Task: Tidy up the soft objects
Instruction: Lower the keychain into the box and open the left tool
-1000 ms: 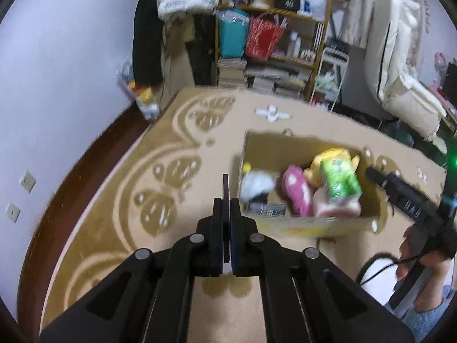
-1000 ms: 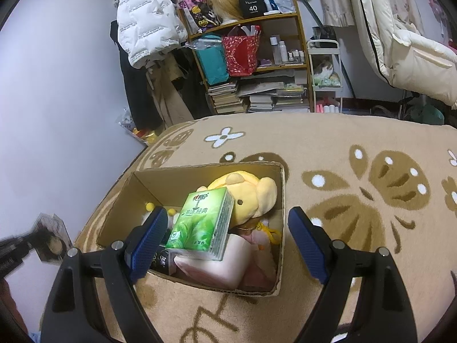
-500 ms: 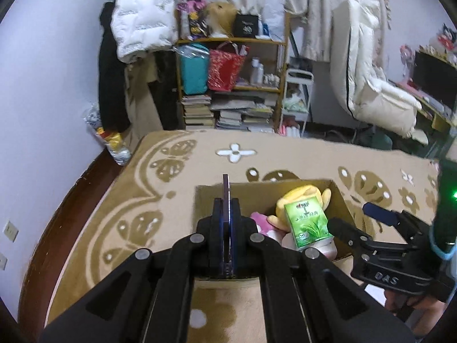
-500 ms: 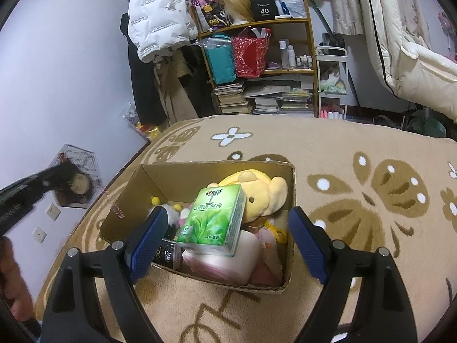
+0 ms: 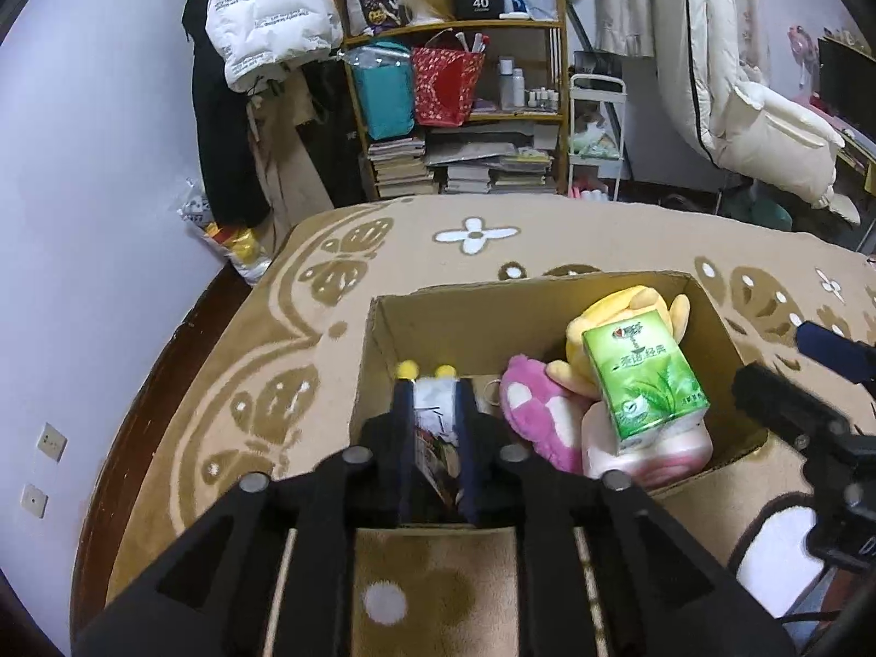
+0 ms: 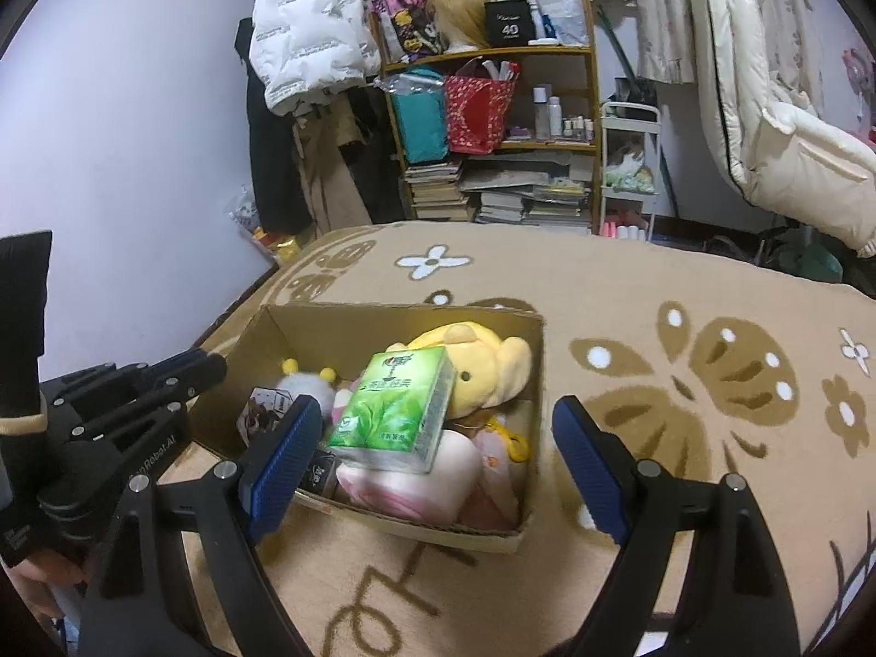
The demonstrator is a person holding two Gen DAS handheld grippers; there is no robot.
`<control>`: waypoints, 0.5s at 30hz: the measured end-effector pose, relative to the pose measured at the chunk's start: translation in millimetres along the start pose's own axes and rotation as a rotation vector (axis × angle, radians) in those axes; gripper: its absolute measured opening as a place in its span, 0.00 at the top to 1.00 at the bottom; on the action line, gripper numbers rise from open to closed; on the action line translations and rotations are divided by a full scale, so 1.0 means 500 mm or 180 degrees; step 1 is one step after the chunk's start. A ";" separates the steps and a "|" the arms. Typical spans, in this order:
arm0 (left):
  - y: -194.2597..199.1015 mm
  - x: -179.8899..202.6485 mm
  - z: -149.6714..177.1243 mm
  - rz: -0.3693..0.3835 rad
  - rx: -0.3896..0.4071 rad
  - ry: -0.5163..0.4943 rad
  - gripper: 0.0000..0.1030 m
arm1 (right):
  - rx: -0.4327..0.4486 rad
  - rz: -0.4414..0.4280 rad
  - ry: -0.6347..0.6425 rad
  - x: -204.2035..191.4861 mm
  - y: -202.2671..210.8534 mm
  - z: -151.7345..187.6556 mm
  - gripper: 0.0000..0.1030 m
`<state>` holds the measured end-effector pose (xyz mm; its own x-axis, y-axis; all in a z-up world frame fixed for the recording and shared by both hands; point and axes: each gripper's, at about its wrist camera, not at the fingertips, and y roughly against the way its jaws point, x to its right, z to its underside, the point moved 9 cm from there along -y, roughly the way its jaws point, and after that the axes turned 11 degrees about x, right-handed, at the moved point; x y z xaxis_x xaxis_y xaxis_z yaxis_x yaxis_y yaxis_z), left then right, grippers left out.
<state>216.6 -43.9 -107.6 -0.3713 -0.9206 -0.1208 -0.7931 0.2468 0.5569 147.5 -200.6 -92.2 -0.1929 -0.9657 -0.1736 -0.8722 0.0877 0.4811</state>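
An open cardboard box stands on the rug. In it lie a yellow plush toy, a pink plush, a green tissue pack on a pink roll, and a grey toy with yellow knobs. My left gripper is over the box's near left corner, its jaws slightly apart around a flat printed card that hangs between them. My right gripper is wide open and empty at the box's near side.
A tan rug with brown butterfly patterns covers the floor. A cluttered shelf with books and bags stands at the back, a white jacket hangs left, white bedding lies right. The wall and dark floor edge run left.
My left gripper has swung over the box's near left corner and its jaws, tight on the card before, have parted a little. The right gripper stays open by the box.
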 end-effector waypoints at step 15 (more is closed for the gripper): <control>0.140 -0.059 -0.048 -0.0248 0.0400 0.0252 0.00 | 0.0152 0.0101 0.0094 0.001 0.081 -0.032 0.00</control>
<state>183.6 -7.0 -45.1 -0.2711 -0.9582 -0.0917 -0.8739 0.2052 0.4406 119.4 -201.3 -59.1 -0.2082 -0.9690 -0.1331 -0.8865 0.1294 0.4443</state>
